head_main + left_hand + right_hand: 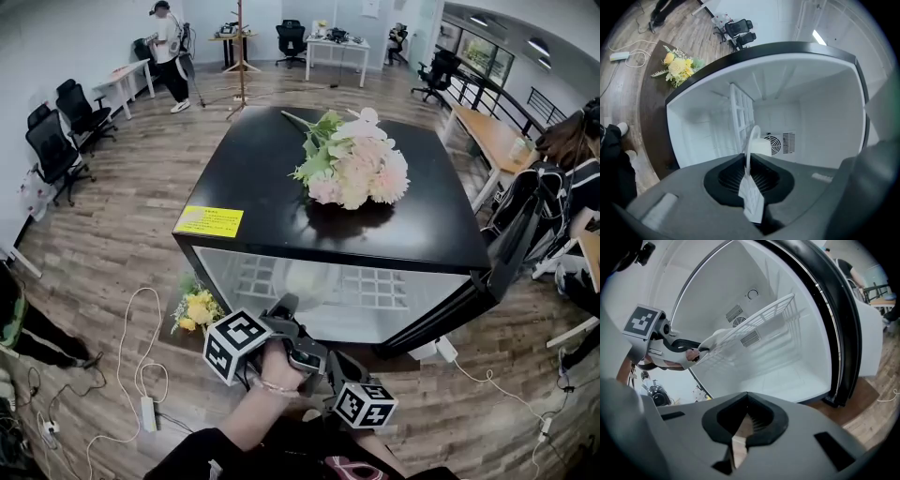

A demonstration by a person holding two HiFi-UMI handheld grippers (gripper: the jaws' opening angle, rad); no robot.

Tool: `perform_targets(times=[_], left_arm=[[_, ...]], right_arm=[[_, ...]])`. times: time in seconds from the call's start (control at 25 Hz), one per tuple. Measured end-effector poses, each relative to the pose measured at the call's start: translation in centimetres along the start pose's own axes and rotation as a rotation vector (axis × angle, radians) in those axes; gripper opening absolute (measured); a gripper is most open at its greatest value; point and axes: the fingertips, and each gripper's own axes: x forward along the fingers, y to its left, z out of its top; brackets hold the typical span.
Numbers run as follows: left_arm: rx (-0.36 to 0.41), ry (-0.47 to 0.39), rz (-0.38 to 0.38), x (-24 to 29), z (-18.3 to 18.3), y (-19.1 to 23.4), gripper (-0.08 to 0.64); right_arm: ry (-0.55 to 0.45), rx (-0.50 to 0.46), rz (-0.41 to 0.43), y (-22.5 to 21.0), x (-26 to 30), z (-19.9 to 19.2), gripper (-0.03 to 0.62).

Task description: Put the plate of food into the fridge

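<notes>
The left gripper (749, 180) is clamped narrowly on the rim of the white plate (751, 139), holding it inside the open fridge (272, 178) at the front edge of the wire shelf (764, 319). The right gripper (743, 427) hangs before the opening, its jaws nearly together with nothing between them.

No print could be read. A yellow label (208, 221) sat at a corner of the fridge (272, 178) top, its black lines too small to make out.
</notes>
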Motion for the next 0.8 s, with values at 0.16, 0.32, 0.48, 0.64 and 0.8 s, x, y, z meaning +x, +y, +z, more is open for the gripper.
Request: perform_targets(times=[0.16, 0.32, 0.48, 0.64, 0.8], left_arm=[[0.025, -0.002, 0.022, -0.1, -0.1, -0.2, 0.031], [0.041, 0.009, 0.011, -0.2, -0.1, -0.3, 0.031], [0.058, 0.029, -0.033, -0.2, -0.2, -0.5, 0.051], [0.086, 0.035, -0.113, -0.3, -0.3, -1.7, 0.131], [0.067, 0.050, -0.178, -0.5, -0.3, -2.1, 0.160]], right_arm=[[0.005, 0.007, -0.001, 0.0, -0.1, -0.2, 0.008], [0.035, 0.018, -0.028, -0.3, -0.3, -0.8, 0.008], [-0.024, 0.074, -0.032, -0.9, -1.1, -0.3, 0.008], [0.035, 0.070, 0.006, -0.6, -0.9, -1.1, 0.008], [0.062, 0.072, 0.016, -0.1, -1.1, -2.1, 0.009]])
